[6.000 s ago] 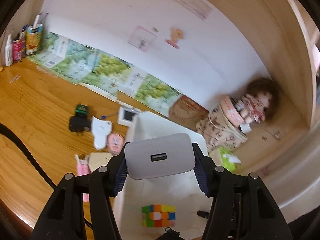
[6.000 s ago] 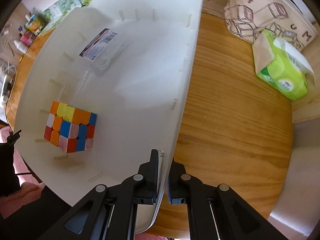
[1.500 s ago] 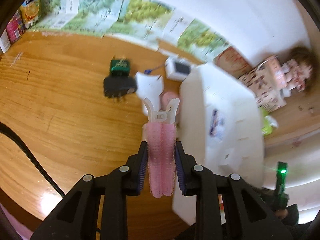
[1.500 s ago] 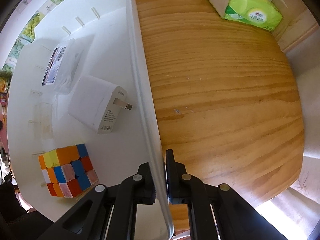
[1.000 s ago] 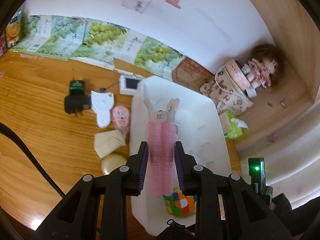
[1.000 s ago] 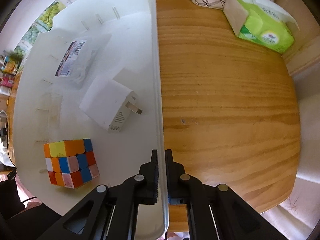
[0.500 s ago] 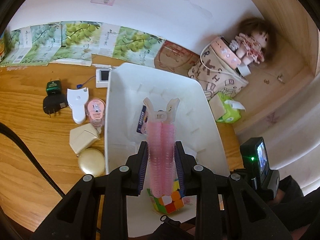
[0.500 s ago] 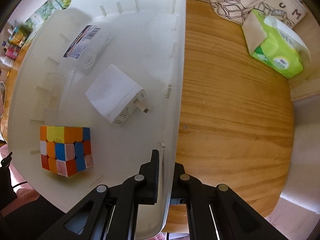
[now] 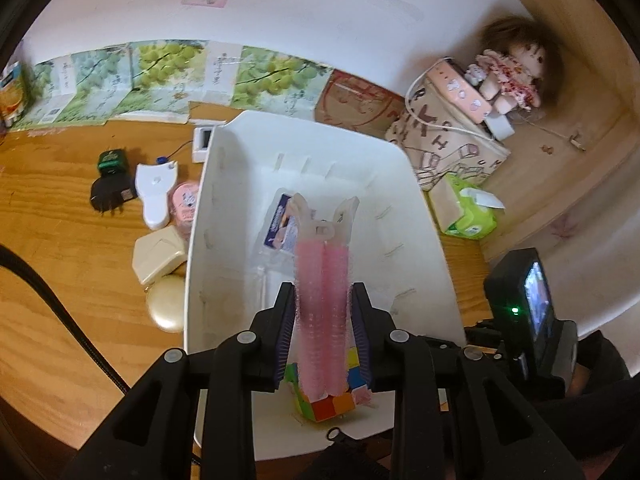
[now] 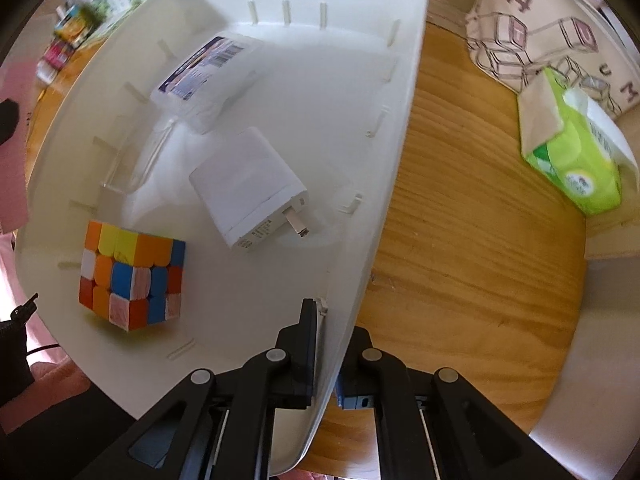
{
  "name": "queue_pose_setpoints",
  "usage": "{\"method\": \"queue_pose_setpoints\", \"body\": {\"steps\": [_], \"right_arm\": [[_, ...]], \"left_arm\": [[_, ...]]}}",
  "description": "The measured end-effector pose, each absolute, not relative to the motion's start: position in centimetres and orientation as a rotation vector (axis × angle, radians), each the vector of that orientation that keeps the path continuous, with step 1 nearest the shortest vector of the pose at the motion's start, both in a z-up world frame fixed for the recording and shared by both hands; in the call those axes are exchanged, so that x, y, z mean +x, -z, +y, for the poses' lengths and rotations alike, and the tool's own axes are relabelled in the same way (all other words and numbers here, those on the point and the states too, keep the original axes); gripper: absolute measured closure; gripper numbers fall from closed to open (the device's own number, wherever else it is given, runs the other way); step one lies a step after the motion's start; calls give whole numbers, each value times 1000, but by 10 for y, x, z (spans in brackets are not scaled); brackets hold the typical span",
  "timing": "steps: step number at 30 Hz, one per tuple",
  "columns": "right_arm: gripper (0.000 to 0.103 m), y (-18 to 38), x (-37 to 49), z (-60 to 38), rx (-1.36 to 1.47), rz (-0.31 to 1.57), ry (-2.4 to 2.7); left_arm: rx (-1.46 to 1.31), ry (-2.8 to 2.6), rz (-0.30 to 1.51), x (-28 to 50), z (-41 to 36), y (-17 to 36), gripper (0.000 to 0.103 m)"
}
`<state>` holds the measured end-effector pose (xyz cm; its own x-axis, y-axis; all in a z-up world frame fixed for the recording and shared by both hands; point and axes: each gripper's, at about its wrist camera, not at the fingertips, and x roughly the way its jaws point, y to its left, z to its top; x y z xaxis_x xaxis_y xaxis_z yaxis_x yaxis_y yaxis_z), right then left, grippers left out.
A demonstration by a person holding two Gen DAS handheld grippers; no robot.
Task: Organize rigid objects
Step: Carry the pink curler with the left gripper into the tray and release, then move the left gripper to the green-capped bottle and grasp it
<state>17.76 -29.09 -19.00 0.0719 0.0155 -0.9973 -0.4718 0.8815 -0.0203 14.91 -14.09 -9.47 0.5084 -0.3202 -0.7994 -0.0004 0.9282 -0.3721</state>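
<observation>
Moved over the white bin [image 9: 416, 200], left gripper [image 9: 322, 340] clamps pink hair rollers [image 9: 322, 300].

Pink hair clip [image 9: 322, 300] is hiding most of the puzzle cube [image 9: 329, 402] and part of the labelled packet [image 9: 280, 222]. Items at the right wrist view's top-left edge are blurring beyond identification.

Soft daylight, no harsh glare; strong fisheye bending and dark vignette at rims; far corners blurred, slightly smeared.

doll [image 9: 516, 68] far corner | tissue pack [image 10: 572, 160] on desk | grape cartons [image 9: 160, 76] along wall
</observation>
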Motion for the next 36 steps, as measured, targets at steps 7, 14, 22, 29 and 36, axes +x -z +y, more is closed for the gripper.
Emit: {"method": "queue_pose_setpoints", "body": {"steps": [7,14,22,29,36], "right_arm": [[95,189,165,-277,-440,1441,-399],[95,189,156,-278,-443,1432,-384],[95,185,153,-279,-398,1426,-334],[95,179,160,-283,-355,1416,-275],[95,175,164,-288,-269,1435,-182]], "left_arm": [[-350,125,1021,138,-138,95,52],[-345,56,1018,133,-127,95,32],[-316,25,1025,132,-110,96,30],[-305,47,1032,133,-89,97,29],[-294,57,1046,137,-66,99,29]]}}
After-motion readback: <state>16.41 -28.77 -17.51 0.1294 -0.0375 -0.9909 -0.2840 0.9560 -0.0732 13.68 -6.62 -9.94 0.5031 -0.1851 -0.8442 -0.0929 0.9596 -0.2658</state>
